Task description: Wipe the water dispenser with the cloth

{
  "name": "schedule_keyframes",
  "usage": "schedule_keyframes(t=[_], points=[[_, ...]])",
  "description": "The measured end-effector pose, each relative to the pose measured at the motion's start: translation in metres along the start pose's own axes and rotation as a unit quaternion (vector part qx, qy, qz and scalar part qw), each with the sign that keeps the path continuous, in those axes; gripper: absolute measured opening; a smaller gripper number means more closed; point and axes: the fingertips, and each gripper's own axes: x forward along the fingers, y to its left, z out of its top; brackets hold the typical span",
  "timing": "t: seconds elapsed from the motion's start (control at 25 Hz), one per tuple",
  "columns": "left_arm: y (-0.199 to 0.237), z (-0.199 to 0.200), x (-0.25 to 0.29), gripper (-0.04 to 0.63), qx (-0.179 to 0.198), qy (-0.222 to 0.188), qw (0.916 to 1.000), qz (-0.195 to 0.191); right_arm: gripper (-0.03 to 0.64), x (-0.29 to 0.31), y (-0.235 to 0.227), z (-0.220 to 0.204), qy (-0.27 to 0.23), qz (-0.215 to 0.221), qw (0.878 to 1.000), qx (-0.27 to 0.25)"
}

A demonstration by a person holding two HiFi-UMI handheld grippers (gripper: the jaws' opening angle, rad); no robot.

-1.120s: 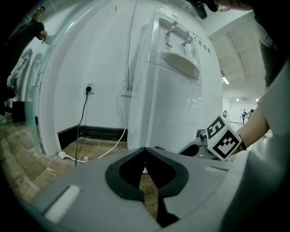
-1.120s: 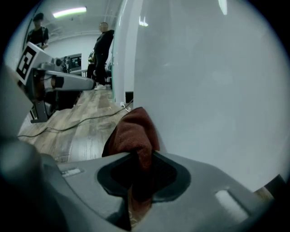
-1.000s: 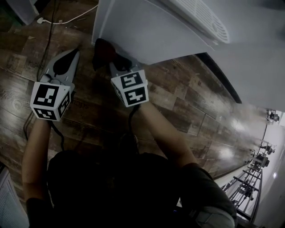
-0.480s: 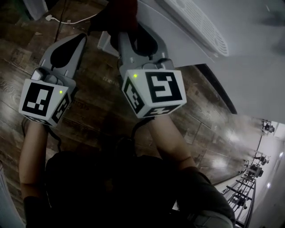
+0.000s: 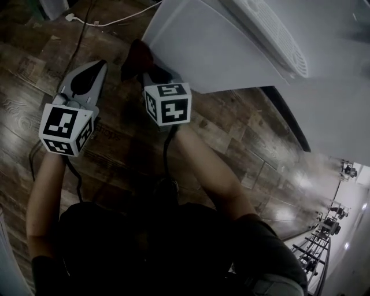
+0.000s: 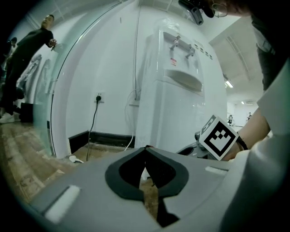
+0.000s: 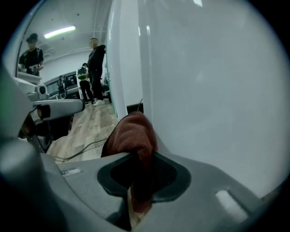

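Fuzzy red-brown cloth, bunched into a rounded wad, is pinched in the right gripper's jaws at the dispenser's smooth white side, near its bottom corner. The left gripper, jaws together and empty, hangs alongside over open plank floor.

Floor: dark wood planks, running diag. in head view. White water dispenser stands directly on it. White cable w/ plug lies loose on the planks left of the dispenser base. Thin black cable runs across the boards just beside it.
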Motion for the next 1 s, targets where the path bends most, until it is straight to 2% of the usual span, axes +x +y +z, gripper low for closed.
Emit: schedule_keyframes(t=[0.08, 0.28, 0.44, 0.6, 0.76, 1.0], points=[[0.005, -0.015, 0.002, 0.018, -0.01, 0.014, 0.9998, 0.006, 0.064, 0.014, -0.004, -0.019, 0.026, 0.003, 1.0, 0.016], [0.013, -0.038, 0.002, 0.018, -0.021, 0.038, 0.999, 0.013, 0.064, 0.035, -0.003, -0.046, 0.07, 0.014, 0.997, 0.018], [0.014, -0.041, 0.005, 0.019, -0.02, 0.046, 0.9987, 0.013, 0.064, 0.036, 0.002, -0.045, 0.071, 0.027, 0.996, 0.034], [0.01, -0.021, 0.008, 0.018, -0.015, 0.033, 0.9993, 0.006, 0.064, 0.016, 0.001, -0.015, 0.03, 0.03, 0.998, 0.045], [0.008, 0.018, 0.006, 0.018, 0.008, 0.007, 0.9999, -0.004, 0.064, -0.017, 0.003, 0.039, -0.038, 0.033, 0.997, 0.051], [0.002, 0.081, 0.0, 0.02, 0.023, -0.05, 0.9984, -0.015, 0.064, -0.067, 0.005, 0.121, -0.151, 0.038, 0.984, 0.091]])
